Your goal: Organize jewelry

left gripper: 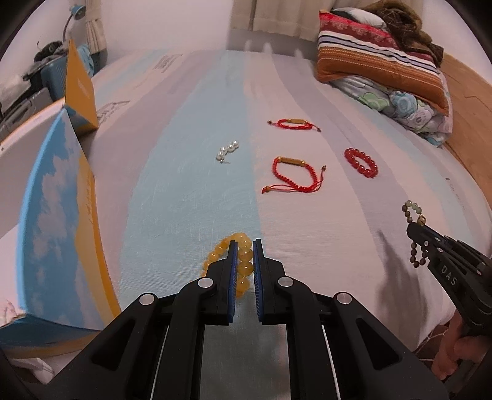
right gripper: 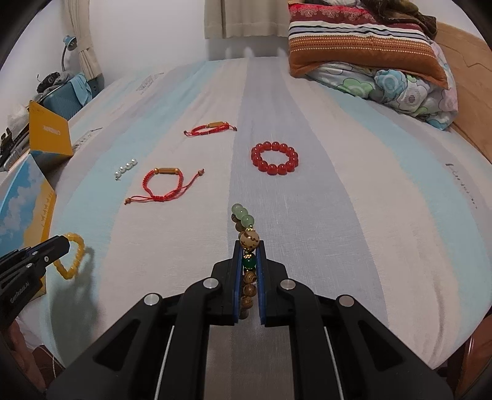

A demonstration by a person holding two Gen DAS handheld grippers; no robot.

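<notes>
Amber beads (left gripper: 243, 261) sit clamped in the left gripper (left gripper: 245, 246), partly hidden by its fingers; the right gripper (right gripper: 249, 246) pinches a wooden strand (right gripper: 246, 220) above the bedsheet (right gripper: 338, 215).

— What's up by the headboard?

— A striped pillow (right gripper: 363, 46) in red, white and orange, lying on a folded floral quilt (right gripper: 396, 89), with a brown furry blanket (left gripper: 399, 21) on top. A wooden bed frame (right gripper: 467, 77) runs along the right.

— And the bed itself?

— A sheet (right gripper: 323, 215) in pale blue, grey and white stripes.

— The left side?

— A box with a sky-and-clouds print (left gripper: 52, 215), its orange flap (left gripper: 80, 86) standing up. Behind it, a blue desk lamp (right gripper: 69, 43) and beige curtains (right gripper: 243, 18).
</notes>
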